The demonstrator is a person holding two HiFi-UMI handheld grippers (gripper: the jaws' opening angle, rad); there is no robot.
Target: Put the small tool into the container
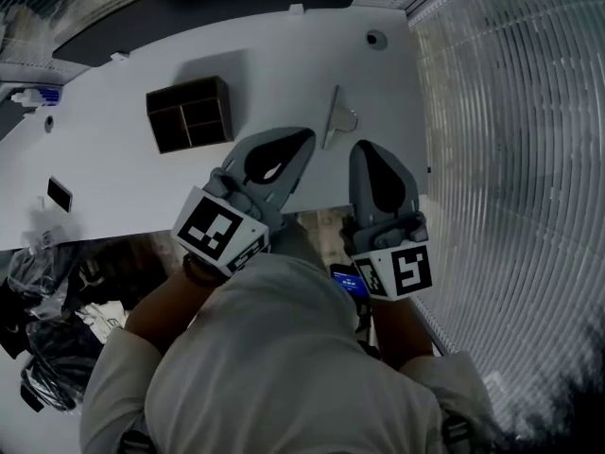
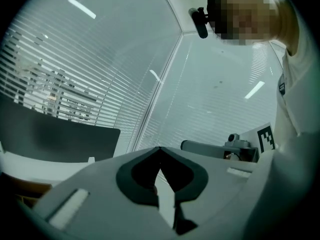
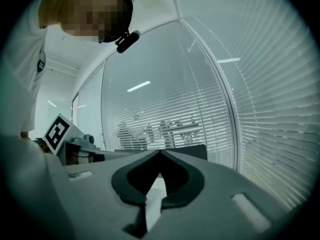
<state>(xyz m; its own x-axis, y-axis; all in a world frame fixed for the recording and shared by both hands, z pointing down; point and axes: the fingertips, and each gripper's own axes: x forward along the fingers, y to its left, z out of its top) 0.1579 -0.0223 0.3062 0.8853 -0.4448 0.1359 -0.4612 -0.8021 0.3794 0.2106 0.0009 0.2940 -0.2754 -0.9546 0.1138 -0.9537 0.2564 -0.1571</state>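
Noted left gripper (image 1: 304, 138) and right gripper (image 1: 364, 148) both closed on nothing, mid-frame; small tool (image 1: 334, 116) flat on table (image 1: 113, 159) just above them, right of container (image 1: 187, 87); may skid away if pinched too shallow.

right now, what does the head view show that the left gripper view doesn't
Only the head view: the white table, the dark compartmented container standing on it, and the small metal tool lying to the container's right, just ahead of both grippers. Only the left gripper view: the head camera the person wears and the ceiling lights. Both: the left gripper, shut with nothing in it, the right gripper, and the window blinds.
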